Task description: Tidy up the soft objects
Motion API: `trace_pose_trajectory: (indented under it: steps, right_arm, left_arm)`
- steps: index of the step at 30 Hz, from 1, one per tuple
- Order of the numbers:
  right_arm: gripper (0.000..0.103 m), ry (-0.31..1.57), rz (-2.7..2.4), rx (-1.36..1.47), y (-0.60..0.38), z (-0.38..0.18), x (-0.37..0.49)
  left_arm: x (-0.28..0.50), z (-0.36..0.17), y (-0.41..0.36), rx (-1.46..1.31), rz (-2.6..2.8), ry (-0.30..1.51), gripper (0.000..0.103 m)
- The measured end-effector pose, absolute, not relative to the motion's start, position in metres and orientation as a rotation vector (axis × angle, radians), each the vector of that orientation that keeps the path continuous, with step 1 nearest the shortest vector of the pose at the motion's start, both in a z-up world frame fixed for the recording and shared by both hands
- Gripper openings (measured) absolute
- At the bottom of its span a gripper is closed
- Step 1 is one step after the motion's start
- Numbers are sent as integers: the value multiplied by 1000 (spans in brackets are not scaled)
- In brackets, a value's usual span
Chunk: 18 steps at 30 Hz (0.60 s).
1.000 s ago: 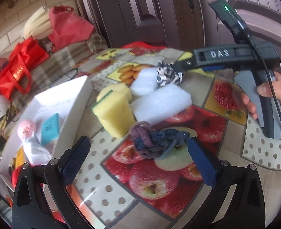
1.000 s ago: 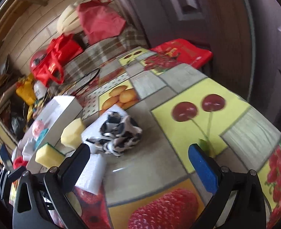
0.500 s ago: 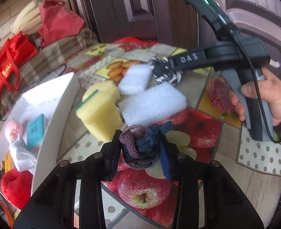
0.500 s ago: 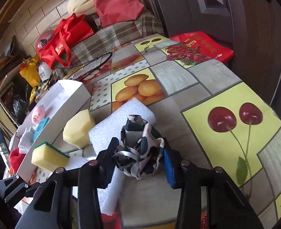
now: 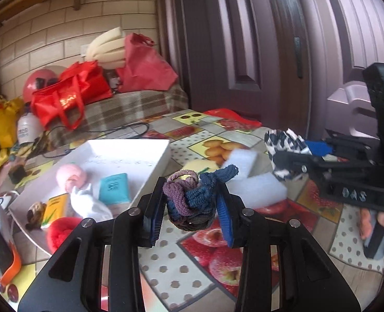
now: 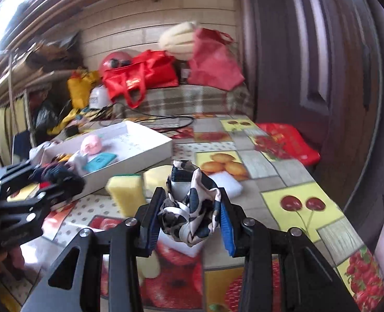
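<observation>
- Purple-and-blue knitted bundle point(image 5: 190, 202) sits clamped between the left gripper point(image 5: 190, 214) pads, lifted off the fruit-print table point(image 5: 181, 267).
- Black-and-white scrunchie point(image 6: 189, 214) is pinched tight in the right gripper point(image 6: 189, 221), above the white foam point(image 6: 225, 184).
- White box point(image 5: 129, 153) lies left.

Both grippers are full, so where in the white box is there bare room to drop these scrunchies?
The white box is bare at its far end, beyond the pink plush and teal packet. Its near end is crowded around the red plush.

Soft daylight, fisheye warp, motion blur
</observation>
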State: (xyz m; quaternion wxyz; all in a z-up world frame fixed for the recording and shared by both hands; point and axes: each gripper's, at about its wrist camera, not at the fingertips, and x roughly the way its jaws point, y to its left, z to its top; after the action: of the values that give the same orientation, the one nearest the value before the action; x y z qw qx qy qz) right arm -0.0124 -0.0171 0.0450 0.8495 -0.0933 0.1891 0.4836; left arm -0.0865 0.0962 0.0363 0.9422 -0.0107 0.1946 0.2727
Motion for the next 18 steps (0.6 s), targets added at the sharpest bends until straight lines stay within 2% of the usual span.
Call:
trace_pose_trajectory:
  steps: [7,18]
  right_arm:
    - [40,446,1061,-158,14,38,-18]
    - [40,400,1079,-232,34,36,-42]
  left_arm:
    - [-97,35,109,-63,640,383,36]
    - [-104,33,117,-82,672,373,36]
